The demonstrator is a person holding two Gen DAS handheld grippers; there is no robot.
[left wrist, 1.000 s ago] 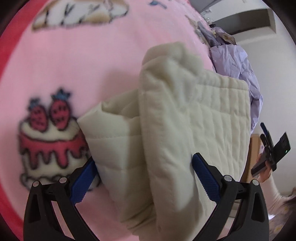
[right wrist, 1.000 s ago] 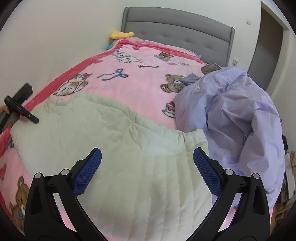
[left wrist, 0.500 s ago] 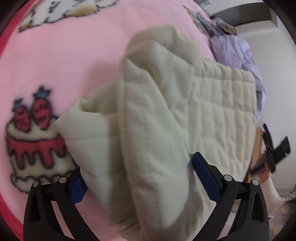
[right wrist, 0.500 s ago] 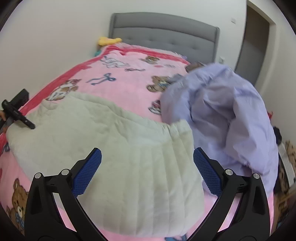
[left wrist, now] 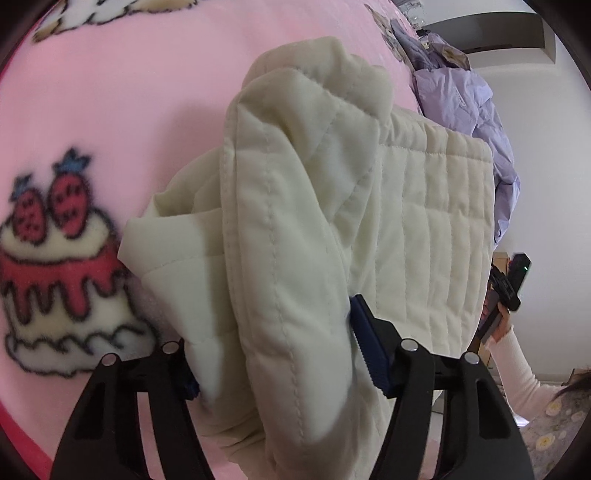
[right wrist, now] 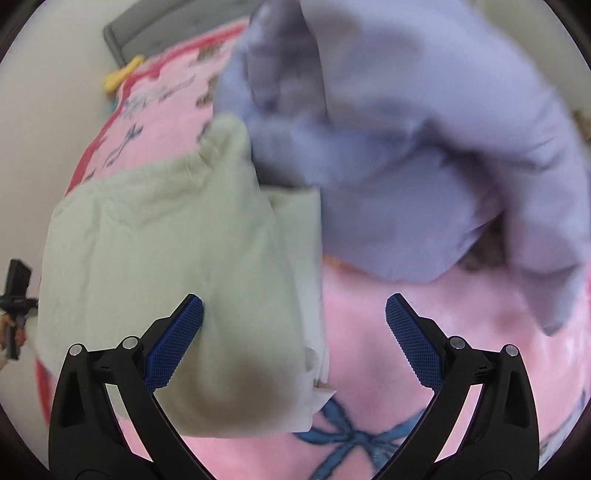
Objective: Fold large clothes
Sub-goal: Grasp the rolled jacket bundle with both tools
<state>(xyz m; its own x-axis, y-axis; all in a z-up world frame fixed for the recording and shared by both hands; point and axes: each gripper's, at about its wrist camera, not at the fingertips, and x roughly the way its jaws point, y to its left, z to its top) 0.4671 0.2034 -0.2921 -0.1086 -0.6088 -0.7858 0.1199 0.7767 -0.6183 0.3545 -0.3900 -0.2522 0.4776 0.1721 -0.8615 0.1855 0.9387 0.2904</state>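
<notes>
A cream quilted garment [left wrist: 406, 221] lies folded on the pink blanket [left wrist: 110, 110]. My left gripper [left wrist: 273, 339] straddles its thick folded edge; the jaws are closing, and both blue pads touch the fabric bunched between them. In the right wrist view the same cream garment [right wrist: 166, 240] shows its near corner. My right gripper [right wrist: 293, 332] stands open low over that corner, its left pad above the cloth and its right pad above bare blanket [right wrist: 369, 332]. This view is blurred.
A crumpled lilac garment [right wrist: 406, 147] lies right beside the cream one, also at the top right as the lilac garment [left wrist: 461, 99]. A grey headboard [right wrist: 147, 22] and a yellow toy [right wrist: 118, 75] are at the far end. A white sleeve [left wrist: 517, 365] is by the bed's edge.
The left jaws have narrowed onto the garment's folded edge. The right gripper has dropped and rolled towards the garment's near corner, with the lilac garment now filling the upper view.
</notes>
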